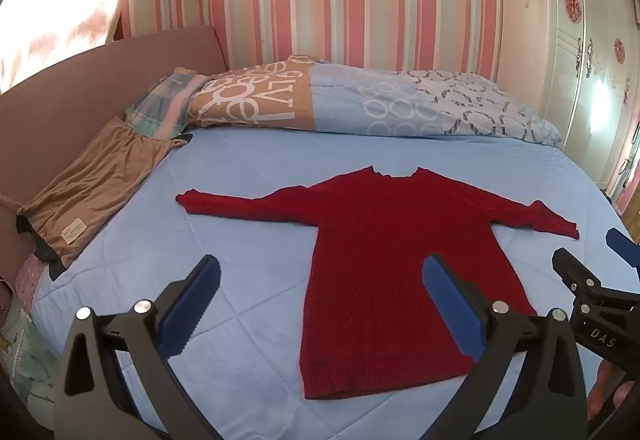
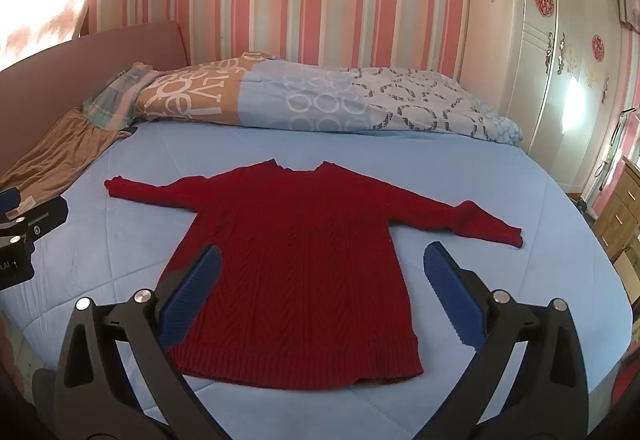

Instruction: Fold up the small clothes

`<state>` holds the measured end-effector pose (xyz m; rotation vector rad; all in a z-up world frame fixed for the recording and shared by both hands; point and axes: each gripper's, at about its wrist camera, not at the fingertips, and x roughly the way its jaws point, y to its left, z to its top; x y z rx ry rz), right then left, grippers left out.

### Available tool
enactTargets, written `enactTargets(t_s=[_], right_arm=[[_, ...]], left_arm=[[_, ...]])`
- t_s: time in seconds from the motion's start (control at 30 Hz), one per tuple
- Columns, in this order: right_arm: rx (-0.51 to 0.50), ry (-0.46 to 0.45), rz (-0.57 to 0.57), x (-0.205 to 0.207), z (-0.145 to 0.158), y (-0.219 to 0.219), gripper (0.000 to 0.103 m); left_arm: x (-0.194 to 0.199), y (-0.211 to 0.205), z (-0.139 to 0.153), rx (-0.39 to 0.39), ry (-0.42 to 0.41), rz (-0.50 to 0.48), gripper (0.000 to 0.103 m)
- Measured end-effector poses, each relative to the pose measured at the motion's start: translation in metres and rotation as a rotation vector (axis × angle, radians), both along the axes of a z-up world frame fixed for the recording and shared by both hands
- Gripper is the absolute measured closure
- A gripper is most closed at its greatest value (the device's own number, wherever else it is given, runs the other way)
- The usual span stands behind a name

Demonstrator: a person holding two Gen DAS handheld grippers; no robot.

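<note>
A small dark red knit sweater lies flat and face down on the light blue bedspread, both sleeves spread out, neck toward the far wall, hem toward me. It also shows in the right wrist view. My left gripper is open and empty, above the hem's left side. My right gripper is open and empty, above the sweater's lower body. The right gripper's black body shows at the right edge of the left wrist view.
A rolled patterned duvet lies along the far side of the bed. A tan folded garment lies at the left by the pink headboard. White wardrobes stand at the right. A wooden drawer unit is at the far right.
</note>
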<state>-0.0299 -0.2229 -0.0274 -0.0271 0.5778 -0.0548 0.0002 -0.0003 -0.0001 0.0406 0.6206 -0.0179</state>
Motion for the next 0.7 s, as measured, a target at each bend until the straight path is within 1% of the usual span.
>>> enactTargets(t_s=[0.03,0.7], right_arm=[[-0.001,0.001,0.000,0.0000,0.0000,0.0003,0.003],[0.008,-0.001,-0.002,0.0025,-0.0004,0.0010,0.003]], left_arm=[[0.0001,0.0009,0.0001,-0.011,0.001,-0.001,0.002],[-0.0006,-0.0020,-0.0013,-0.007,0.001,0.001,0.002]])
